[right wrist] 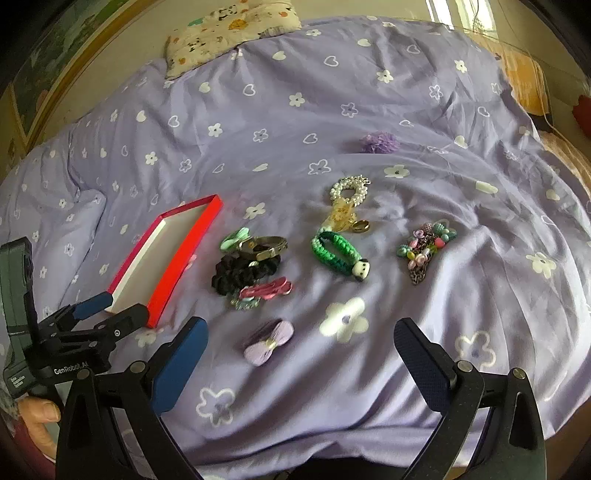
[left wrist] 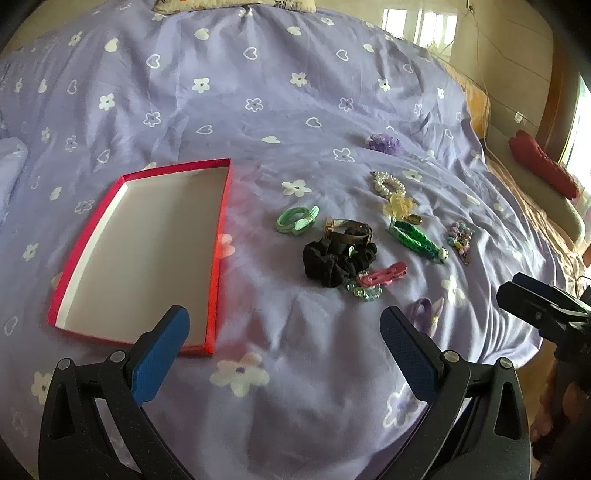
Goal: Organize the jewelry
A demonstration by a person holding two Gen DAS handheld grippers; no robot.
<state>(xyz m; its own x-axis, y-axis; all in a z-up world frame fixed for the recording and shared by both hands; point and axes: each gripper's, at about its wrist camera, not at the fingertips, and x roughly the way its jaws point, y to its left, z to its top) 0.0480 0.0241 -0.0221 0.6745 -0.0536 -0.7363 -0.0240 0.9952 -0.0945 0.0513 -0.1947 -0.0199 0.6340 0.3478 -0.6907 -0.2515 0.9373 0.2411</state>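
An empty red tray (left wrist: 219, 236) with a white inside lies on the purple bedspread; it also shows in the right wrist view (right wrist: 173, 273). Right of it lie a black scrunchie (left wrist: 332, 264), a watch (left wrist: 349, 229), a green hair tie (left wrist: 297, 220), a pink clip (left wrist: 384, 275), a green braided bracelet (right wrist: 334, 251), a pearl bracelet (right wrist: 349, 192), a beaded clip (right wrist: 424, 247), a purple bow (right wrist: 267, 341) and a purple flower (right wrist: 378, 143). My left gripper (left wrist: 284, 330) is open and empty above the bed. My right gripper (right wrist: 299, 345) is open and empty, just short of the purple bow.
A patterned pillow (right wrist: 229, 29) lies at the head of the bed. A red cushion (left wrist: 541, 162) sits off the bed's right side. The purple quilt (left wrist: 258, 92) stretches bare beyond the items.
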